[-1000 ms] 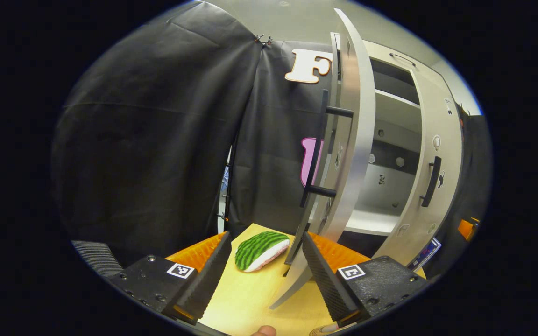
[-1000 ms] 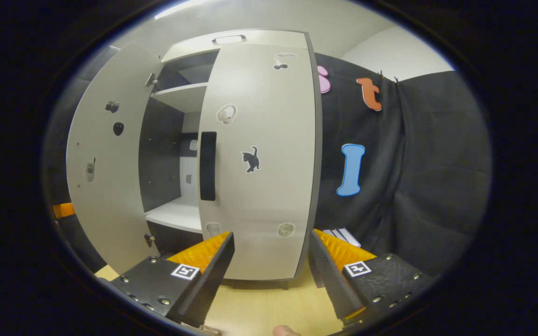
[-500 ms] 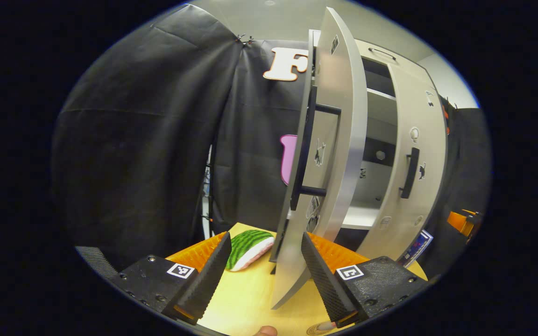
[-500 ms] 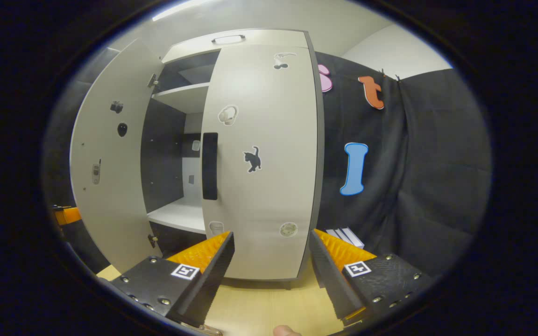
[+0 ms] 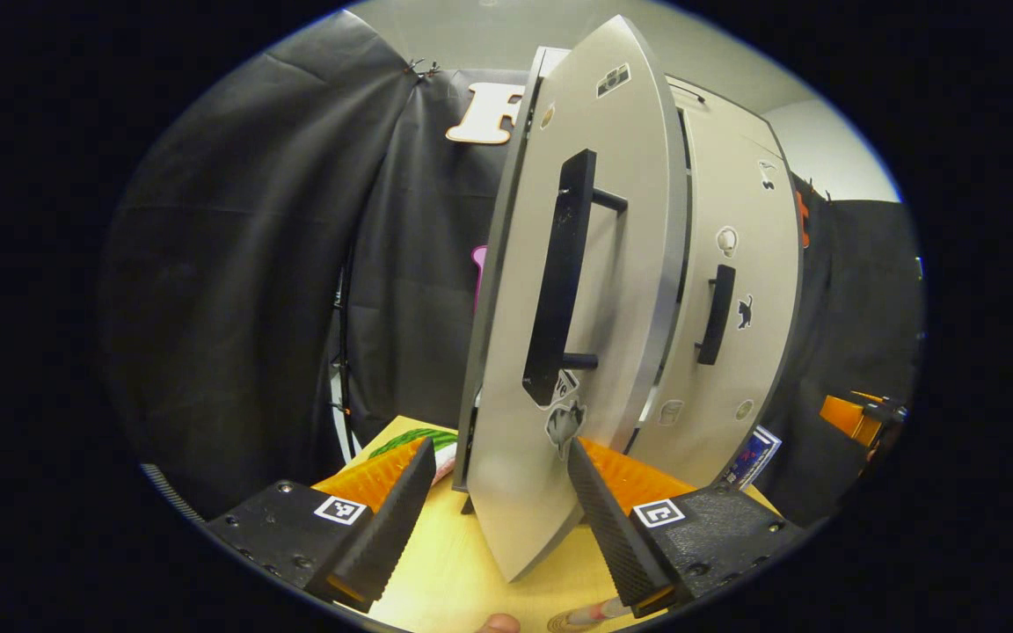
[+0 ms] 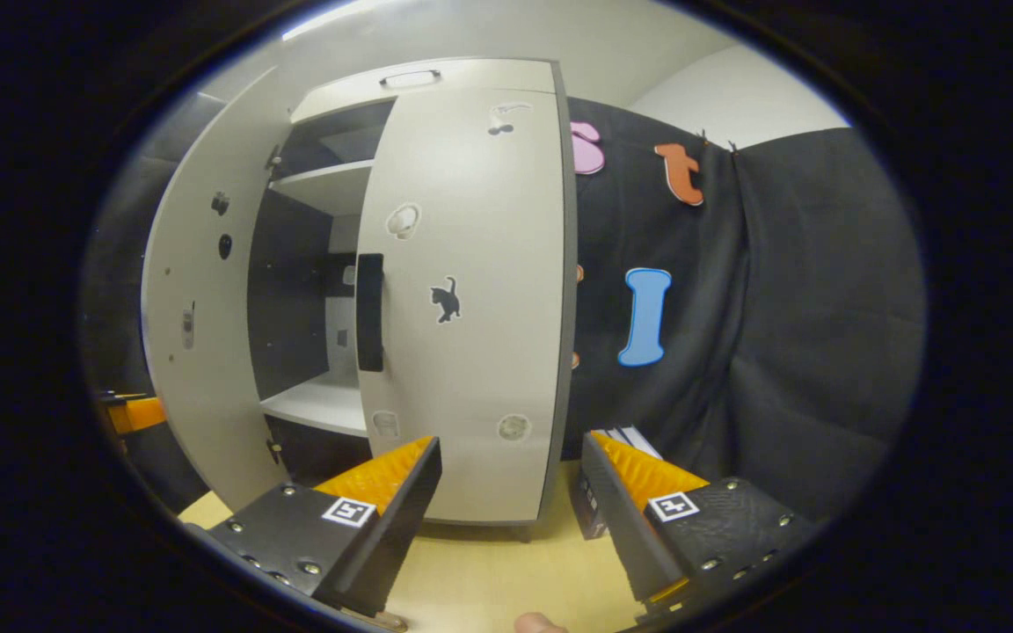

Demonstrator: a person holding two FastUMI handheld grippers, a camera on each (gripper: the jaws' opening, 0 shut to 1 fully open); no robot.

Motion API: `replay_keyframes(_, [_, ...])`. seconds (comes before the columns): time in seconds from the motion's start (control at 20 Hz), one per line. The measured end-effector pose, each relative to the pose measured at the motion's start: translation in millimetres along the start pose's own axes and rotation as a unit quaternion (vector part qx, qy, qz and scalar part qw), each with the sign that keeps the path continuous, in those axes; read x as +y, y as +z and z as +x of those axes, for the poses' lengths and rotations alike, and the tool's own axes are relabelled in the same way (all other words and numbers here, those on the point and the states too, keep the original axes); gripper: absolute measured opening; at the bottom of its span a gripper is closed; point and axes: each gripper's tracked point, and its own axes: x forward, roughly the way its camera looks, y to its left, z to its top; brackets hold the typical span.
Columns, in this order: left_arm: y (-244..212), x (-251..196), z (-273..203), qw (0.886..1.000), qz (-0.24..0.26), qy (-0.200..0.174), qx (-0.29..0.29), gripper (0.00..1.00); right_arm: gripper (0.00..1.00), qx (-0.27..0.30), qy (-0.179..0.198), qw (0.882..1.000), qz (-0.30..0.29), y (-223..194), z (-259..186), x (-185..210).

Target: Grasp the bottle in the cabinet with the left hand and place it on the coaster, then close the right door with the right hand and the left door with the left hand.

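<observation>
**Left door partway home, right door already closed**

The left door [image 5: 594, 290] is standing in front of the left gripper [image 5: 499, 492] in the left gripper view, its outer face and long dark handle [image 5: 555, 281] turned toward the camera. Its lower edge is sitting between the two spread fingers, which are pinching nothing; whether the right-hand finger is touching the panel I cannot tell. I judge the gripper is placed there to push the panel shut rather than to grab the handle. Just beyond the left door the right door [image 5: 735, 299] is lying flat against the cabinet front, and a green striped toy [image 5: 410, 440] is peeking out on the wooden table [image 5: 445, 580] beside the door's hinge side.

In the right gripper view the right gripper [image 6: 511, 501] is hanging back with fingers spread and empty, facing the right door [image 6: 471, 299], which looks closed. To the side of that door the left door [image 6: 199, 299] is standing ajar, leaving the cabinet shelf [image 6: 317, 404] showing in the gap. The other gripper is partly showing at the far edge of the left door. Closing that gap seems the only step left.
</observation>
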Motion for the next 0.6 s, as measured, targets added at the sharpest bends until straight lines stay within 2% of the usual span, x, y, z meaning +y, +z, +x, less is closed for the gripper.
replay_keyframes(0.25, [14, -14, 4, 0.999, 0.036, -0.022, -0.005, 0.95, 0.97, -0.003, -0.016, 1.000, 0.000, 2, -6, -13])
replay_keyframes(0.3, [18, -18, 6, 0.999, 0.039, -0.027, -0.007, 0.95, 0.94, -0.003, -0.018, 1.000, 0.000, 2, -7, -15])
replay_keyframes(0.35, [19, -23, 9, 0.999, 0.039, -0.032, -0.009, 0.95, 0.97, -0.001, -0.020, 1.000, 0.000, 1, -8, -16])
replay_keyframes(0.6, [17, -68, 23, 0.996, 0.008, -0.085, -0.003, 0.95, 1.00, 0.002, -0.030, 1.000, -0.004, -1, -15, -27])
